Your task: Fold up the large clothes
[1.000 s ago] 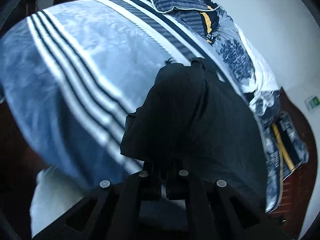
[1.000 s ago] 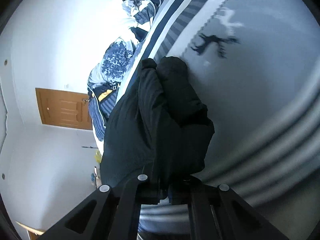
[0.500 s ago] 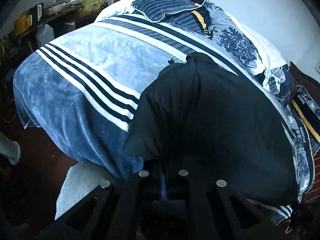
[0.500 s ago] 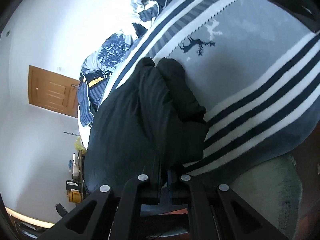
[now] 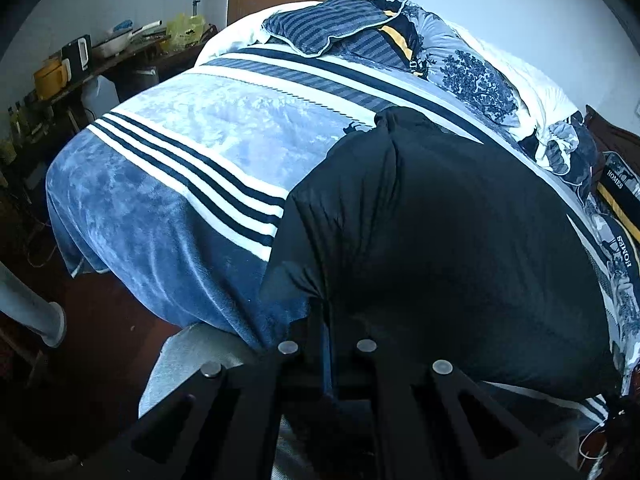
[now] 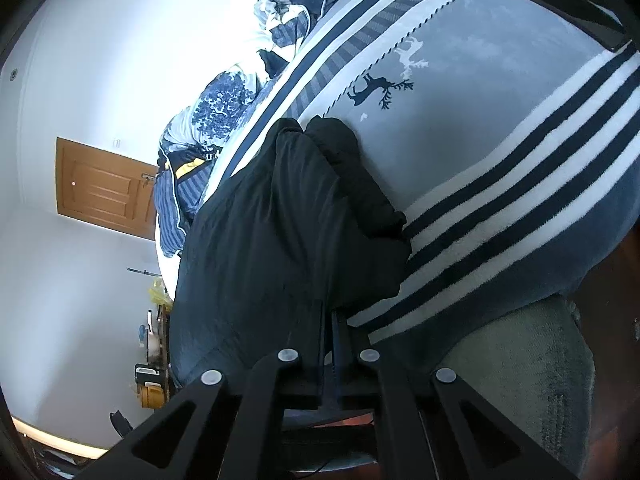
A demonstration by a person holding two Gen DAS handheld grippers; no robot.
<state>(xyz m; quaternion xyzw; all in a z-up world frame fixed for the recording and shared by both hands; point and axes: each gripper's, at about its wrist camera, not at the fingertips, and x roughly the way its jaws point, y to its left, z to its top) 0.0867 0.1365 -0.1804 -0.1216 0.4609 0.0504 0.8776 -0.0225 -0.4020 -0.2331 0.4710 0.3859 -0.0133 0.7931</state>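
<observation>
You are pinching the black garment with both the left gripper and right gripper, fingers closed on its near edge. Hanging over the bed, it is risking slipping out or bunching if 1 side is pulling harder.

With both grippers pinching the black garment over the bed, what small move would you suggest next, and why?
Probably carry the pinched edge forward and lay it down flat. The left gripper and right gripper are shut on the black garment, which hangs bunched and creased over the striped blanket, so the fold looks unfinished.
</observation>
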